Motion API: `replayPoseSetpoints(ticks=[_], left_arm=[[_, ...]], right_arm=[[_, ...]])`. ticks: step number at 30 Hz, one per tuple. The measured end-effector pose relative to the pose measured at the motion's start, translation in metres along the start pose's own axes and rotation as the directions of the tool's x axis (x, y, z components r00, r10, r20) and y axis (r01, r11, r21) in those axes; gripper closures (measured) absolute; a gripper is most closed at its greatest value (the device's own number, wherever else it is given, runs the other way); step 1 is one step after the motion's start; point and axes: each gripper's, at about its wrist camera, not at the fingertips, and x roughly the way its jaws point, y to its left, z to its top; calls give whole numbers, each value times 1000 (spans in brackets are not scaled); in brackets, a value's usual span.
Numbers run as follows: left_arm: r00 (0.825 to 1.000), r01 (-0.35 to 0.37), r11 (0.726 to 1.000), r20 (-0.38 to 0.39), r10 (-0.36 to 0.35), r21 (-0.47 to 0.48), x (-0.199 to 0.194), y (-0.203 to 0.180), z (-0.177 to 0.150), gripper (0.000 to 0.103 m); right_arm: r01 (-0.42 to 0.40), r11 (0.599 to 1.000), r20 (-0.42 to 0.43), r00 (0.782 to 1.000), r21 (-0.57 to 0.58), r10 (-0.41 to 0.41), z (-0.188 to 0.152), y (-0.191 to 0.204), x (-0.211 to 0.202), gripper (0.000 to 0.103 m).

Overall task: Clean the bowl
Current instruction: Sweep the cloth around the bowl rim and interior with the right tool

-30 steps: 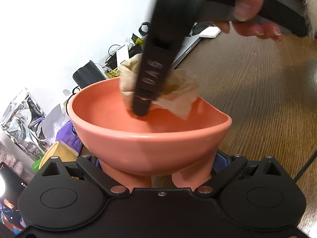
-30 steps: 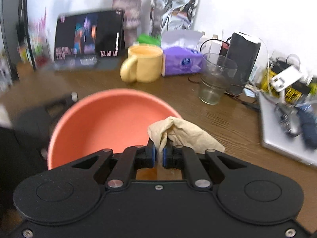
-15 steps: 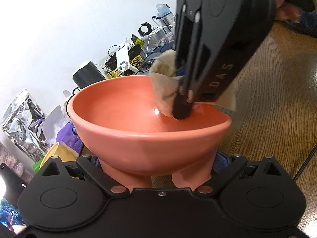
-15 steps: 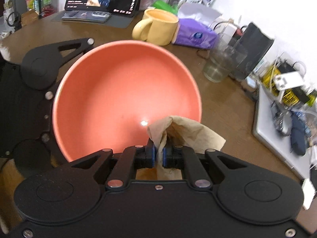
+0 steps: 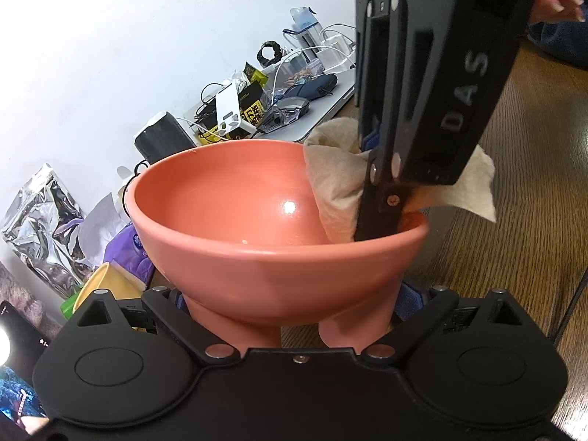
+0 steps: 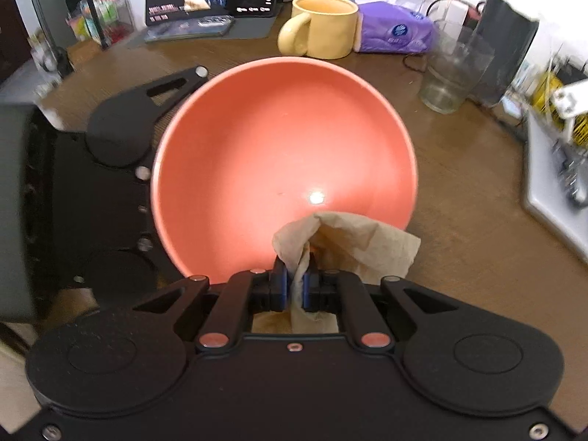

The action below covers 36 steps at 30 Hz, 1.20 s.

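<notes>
The left gripper (image 5: 297, 312) is clamped on the bowl's (image 5: 257, 250) near wall. The right gripper (image 6: 294, 286), pointing steeply down at the bowl's right rim, pinches a cloth (image 6: 352, 246).

Right hand-held gripper (image 6: 294, 288), blue pads clamped on a crumpled beige paper towel (image 6: 349, 242) draped over the near rim of an orange bowl (image 6: 283, 154). Left hand-held gripper (image 6: 121, 183) beside the bowl's left edge. Behind, on the wooden table (image 6: 459, 202): yellow mug (image 6: 319, 31), purple tissue pack (image 6: 395, 33), clear glass (image 6: 454, 73).
</notes>
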Motion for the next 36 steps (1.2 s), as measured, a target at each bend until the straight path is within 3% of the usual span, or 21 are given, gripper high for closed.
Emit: replayPoseSetpoints(ticks=[9,20,27,36], left_arm=[[1000,0,1000,-1,0,-1,5,4,1,7],[1000,0,1000,0,0,-1,4,2,2,7],[1000,2,1000,3,-2,4,0,-4,2,7],[1000,7,1000,5,-7,4,-5,-12,1,7]], right_arm=[[-131,988,111,986,83,121,-10,-7,-22,94],[-266,962,238,940,58,245,-5,-7,-50,94],[-311,950,253,919,-12,303,5,4,-53,94],[-313,949,271,910,-47,314,18,5,-50,94]])
